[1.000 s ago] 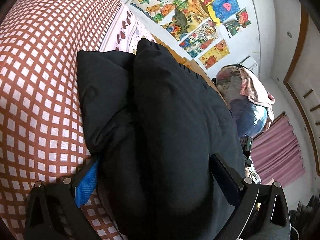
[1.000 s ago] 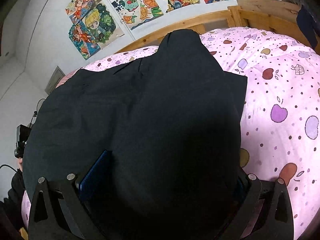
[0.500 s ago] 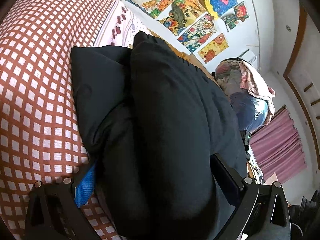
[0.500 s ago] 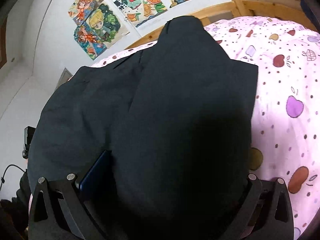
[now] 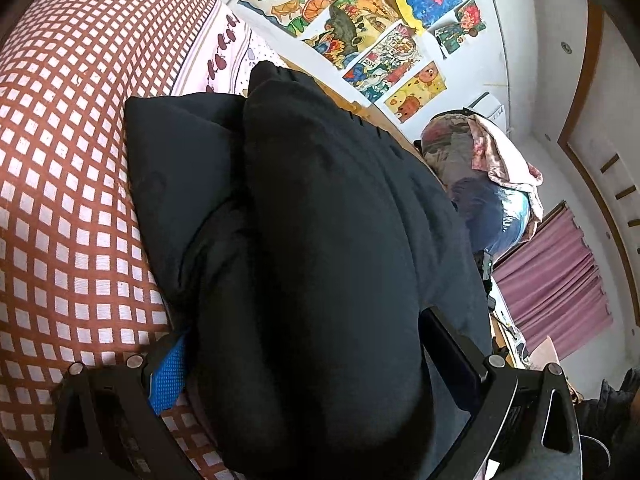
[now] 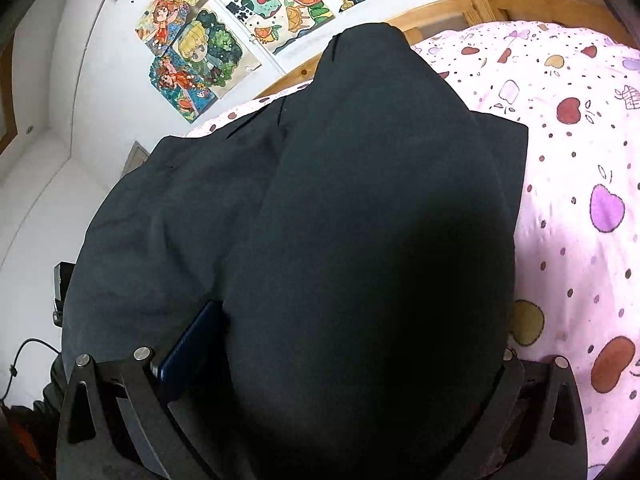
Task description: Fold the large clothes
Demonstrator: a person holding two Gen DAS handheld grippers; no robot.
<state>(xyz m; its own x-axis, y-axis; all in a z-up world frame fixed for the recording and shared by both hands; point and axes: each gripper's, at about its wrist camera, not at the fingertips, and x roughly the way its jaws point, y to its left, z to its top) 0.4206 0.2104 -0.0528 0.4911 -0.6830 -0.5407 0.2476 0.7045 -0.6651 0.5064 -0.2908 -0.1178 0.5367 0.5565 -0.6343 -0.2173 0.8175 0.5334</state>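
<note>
- Here, a large black garment (image 5: 320, 220) lay on a bed, bunched into a thick roll between the fingers of both tongs.
- The left gripper (image 5: 308, 360) was clamped on one end of the roll, and the right gripper (image 6: 340, 360) gripped the other end.
- Beneath were a red checked cover (image 5: 60, 160) and a pink fruit-print sheet (image 6: 580, 200); colourful drawings (image 5: 360, 20) hung on the wall.
- Judging by the layers, folding was partly done; the lifted fold likely needed laying flat.
</note>
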